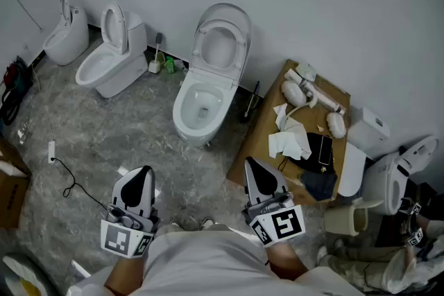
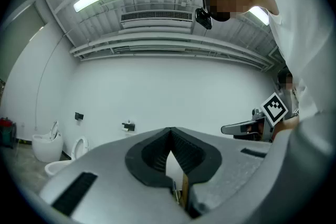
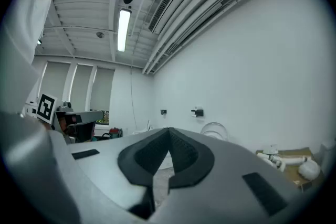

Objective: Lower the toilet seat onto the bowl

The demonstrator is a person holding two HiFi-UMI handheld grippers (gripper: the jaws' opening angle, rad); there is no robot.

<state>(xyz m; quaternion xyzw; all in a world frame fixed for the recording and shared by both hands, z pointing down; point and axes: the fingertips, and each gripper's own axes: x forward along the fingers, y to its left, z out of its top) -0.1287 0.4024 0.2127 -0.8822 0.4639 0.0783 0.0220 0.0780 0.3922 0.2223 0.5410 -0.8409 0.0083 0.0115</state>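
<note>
The white toilet stands against the back wall in the head view, its bowl (image 1: 200,107) open toward me. Seat and lid (image 1: 222,44) both lean upright against the wall; the raised seat (image 3: 215,130) also peeks over the jaws in the right gripper view. My left gripper (image 1: 143,171) and right gripper (image 1: 251,164) hover low in front of my body, well short of the bowl. Both have their jaws pressed together with nothing between them. The left gripper (image 2: 169,131) points at the bare wall, and the right gripper (image 3: 169,131) points toward the toilet.
Two more toilets (image 1: 111,63) (image 1: 66,35) sit at the back left, with a brush (image 1: 157,57) beside them. A cardboard sheet (image 1: 263,128) with toilet parts lies right of the bowl, and another toilet (image 1: 398,174) beyond it. A cable (image 1: 66,175) and box (image 1: 10,192) lie left.
</note>
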